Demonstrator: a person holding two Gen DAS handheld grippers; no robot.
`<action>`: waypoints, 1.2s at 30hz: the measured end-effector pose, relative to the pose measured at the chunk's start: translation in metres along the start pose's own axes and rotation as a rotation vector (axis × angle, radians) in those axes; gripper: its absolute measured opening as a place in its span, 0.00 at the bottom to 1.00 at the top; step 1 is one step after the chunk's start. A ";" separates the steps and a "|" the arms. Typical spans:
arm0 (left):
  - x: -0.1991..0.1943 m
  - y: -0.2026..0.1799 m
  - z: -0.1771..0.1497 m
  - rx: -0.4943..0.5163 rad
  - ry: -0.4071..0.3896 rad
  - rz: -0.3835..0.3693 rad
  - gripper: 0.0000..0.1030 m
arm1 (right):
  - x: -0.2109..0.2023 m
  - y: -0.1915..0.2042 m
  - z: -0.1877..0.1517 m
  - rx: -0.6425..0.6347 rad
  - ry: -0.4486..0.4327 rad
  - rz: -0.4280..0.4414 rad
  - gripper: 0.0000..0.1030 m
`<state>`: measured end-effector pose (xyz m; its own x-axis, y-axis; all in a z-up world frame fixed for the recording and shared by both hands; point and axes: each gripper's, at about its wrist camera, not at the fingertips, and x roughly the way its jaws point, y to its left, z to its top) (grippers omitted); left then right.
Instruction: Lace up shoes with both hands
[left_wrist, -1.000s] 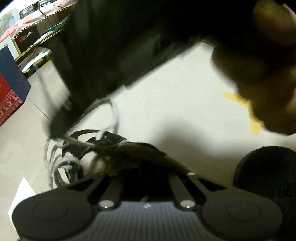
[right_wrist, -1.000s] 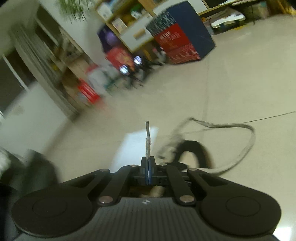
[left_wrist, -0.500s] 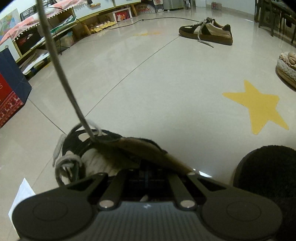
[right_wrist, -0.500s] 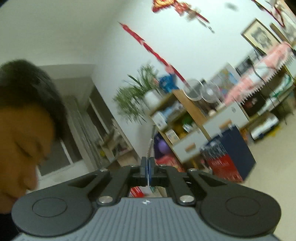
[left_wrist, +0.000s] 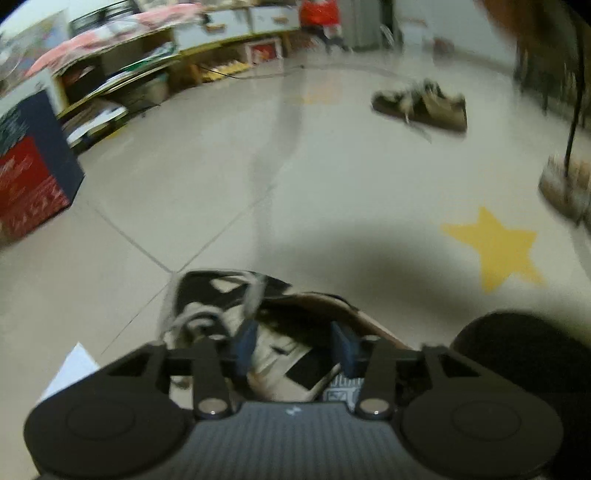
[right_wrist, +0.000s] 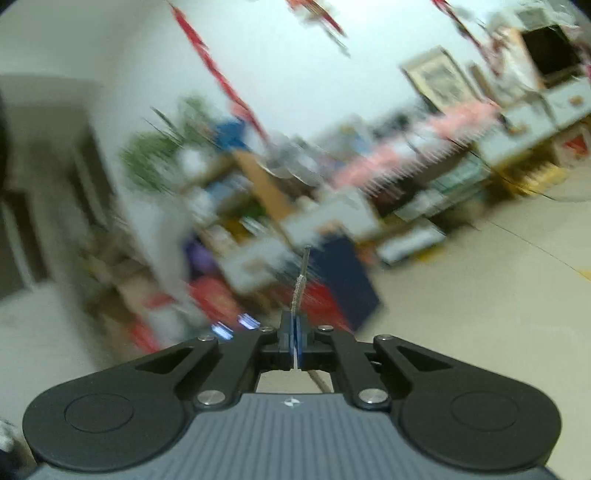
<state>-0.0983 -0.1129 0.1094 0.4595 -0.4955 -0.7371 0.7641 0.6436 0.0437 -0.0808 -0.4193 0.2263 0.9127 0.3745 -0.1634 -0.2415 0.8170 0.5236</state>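
While the right gripper (right_wrist: 294, 334) stays out of the left wrist view, its own camera shows its jaws pinched tight on the lace (right_wrist: 300, 284), whose stiff tip sticks straight out past the pads toward the blurred shelves; from there the lace runs back under the gripper body and out of sight. Just below and ahead of the left gripper (left_wrist: 295, 345) lies the shoe (left_wrist: 266, 317) on the floor (left_wrist: 332, 177), its tongue and open collar showing between the blue pads. Those jaws are opening, and nothing is pressed between them; the shoe's upper sits in the gap but apart from the pads, as far as the blur allows. Loose grey loops of lace lie over the eyelets on the shoe's left side. A second shoe (left_wrist: 421, 107) sits well beyond the first, a yellow star (left_wrist: 495, 251) to the right of the first, and a sheet of paper (left_wrist: 72, 373) just left of it. The step in hand looks like drawing a threaded lace end through an eyelet and taking up slack. Next, I judge, the left gripper must steady the shoe or catch the other lace end, while the right brings its tip back down to the next eyelet, aimed squarely so the tip enters cleanly.
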 end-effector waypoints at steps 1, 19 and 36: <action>-0.005 0.012 0.000 -0.074 -0.010 -0.024 0.46 | 0.003 -0.011 -0.009 0.029 0.024 -0.030 0.03; 0.042 0.124 -0.047 -1.048 0.008 -0.144 0.69 | 0.019 -0.091 -0.121 0.012 0.436 -0.653 0.37; 0.036 0.122 -0.086 -1.432 -0.258 -0.124 0.09 | 0.043 -0.036 -0.144 -0.028 0.430 -0.405 0.39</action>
<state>-0.0280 -0.0021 0.0299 0.6102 -0.5795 -0.5402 -0.2202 0.5309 -0.8183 -0.0806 -0.3695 0.0803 0.7201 0.1698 -0.6728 0.0841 0.9411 0.3275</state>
